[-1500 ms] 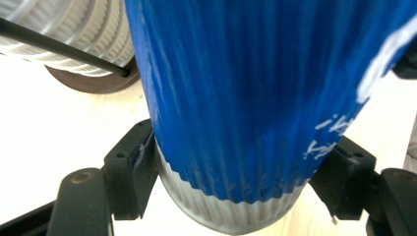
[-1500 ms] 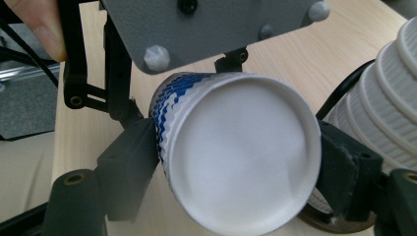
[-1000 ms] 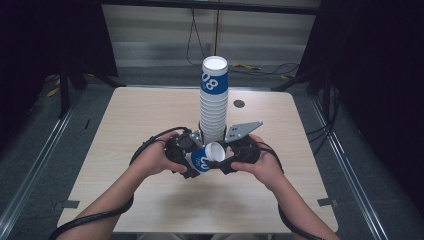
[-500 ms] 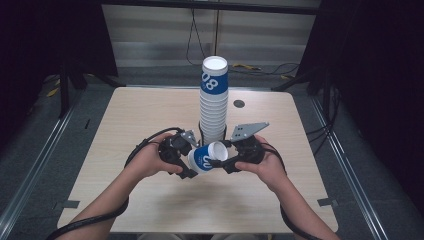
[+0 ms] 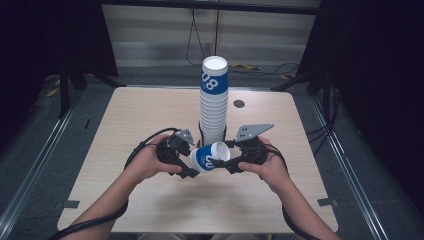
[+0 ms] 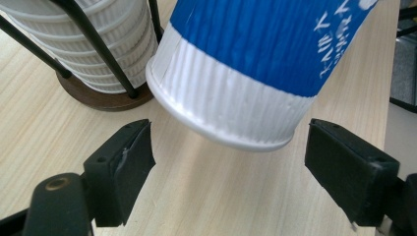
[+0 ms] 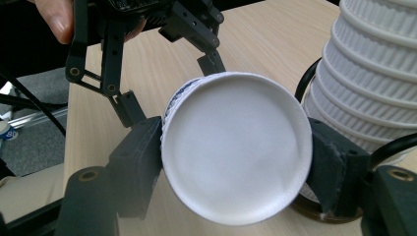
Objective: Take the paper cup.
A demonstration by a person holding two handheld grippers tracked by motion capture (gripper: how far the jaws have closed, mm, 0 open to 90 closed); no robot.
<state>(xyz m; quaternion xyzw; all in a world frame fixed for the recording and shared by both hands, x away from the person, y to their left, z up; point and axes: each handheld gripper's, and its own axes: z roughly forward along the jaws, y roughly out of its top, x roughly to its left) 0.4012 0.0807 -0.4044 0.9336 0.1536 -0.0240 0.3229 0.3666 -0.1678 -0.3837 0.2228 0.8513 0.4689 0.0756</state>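
A blue and white paper cup (image 5: 206,159) lies on its side in the air just in front of a tall stack of like cups (image 5: 214,105). My right gripper (image 5: 226,161) is shut on one end of it; in the right gripper view the cup's white round end (image 7: 236,147) sits squeezed between both pads. My left gripper (image 5: 194,163) is at the cup's other end. In the left gripper view the ribbed white rim band (image 6: 221,108) hangs between the spread jaws with a gap on each side, so that gripper is open.
The stack (image 6: 98,44) stands in a black wire holder on a brown round base (image 6: 103,98) at mid table. A small dark hole (image 5: 239,104) sits in the light wooden table (image 5: 150,115) behind it. Cables trail from both grippers. Dark floor and rails surround the table.
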